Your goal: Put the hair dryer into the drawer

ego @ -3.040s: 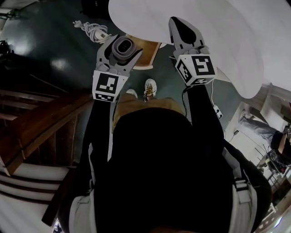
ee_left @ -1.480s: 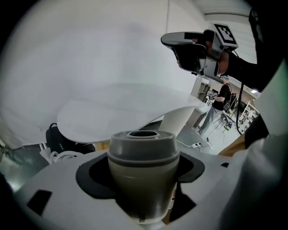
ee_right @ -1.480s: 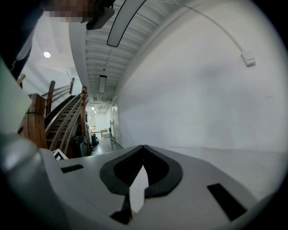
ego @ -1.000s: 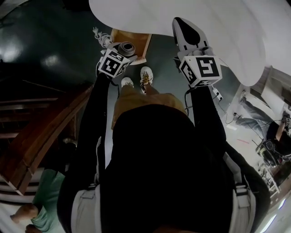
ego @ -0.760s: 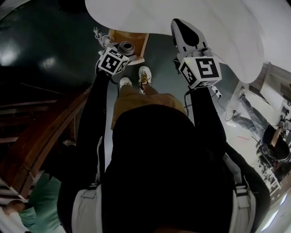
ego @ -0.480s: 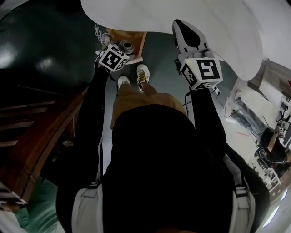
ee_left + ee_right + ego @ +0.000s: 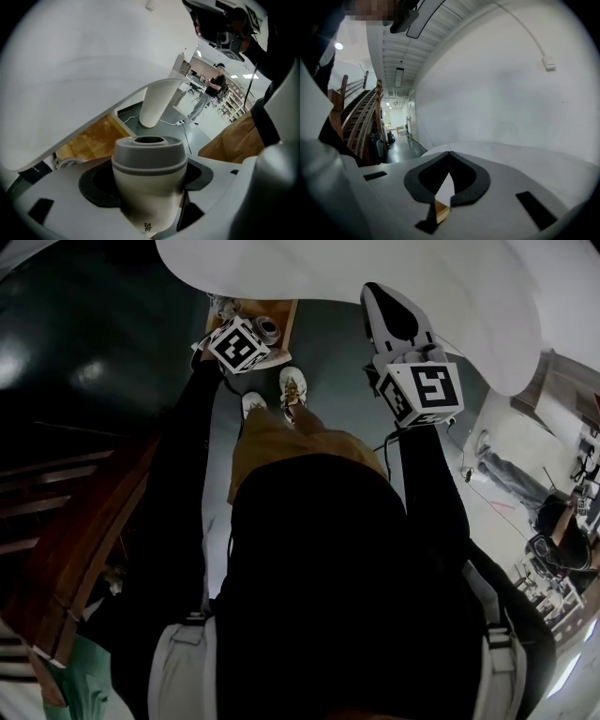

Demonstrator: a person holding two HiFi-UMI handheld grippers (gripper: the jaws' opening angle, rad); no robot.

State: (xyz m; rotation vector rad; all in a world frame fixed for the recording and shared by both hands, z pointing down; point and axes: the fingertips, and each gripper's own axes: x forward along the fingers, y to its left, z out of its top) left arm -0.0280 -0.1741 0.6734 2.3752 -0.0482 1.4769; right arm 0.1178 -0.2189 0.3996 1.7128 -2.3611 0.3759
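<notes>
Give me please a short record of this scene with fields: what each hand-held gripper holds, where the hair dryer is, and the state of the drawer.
left hand-held gripper: shut on the hair dryer, jaws on its cream body
right hand-held gripper: shut, empty, over the white table
hair dryer: grey nozzle pointing away from the gripper; over the drawer in the head view
drawer: wooden, pulled open under the table edge
task state: hair dryer not yet released
</notes>
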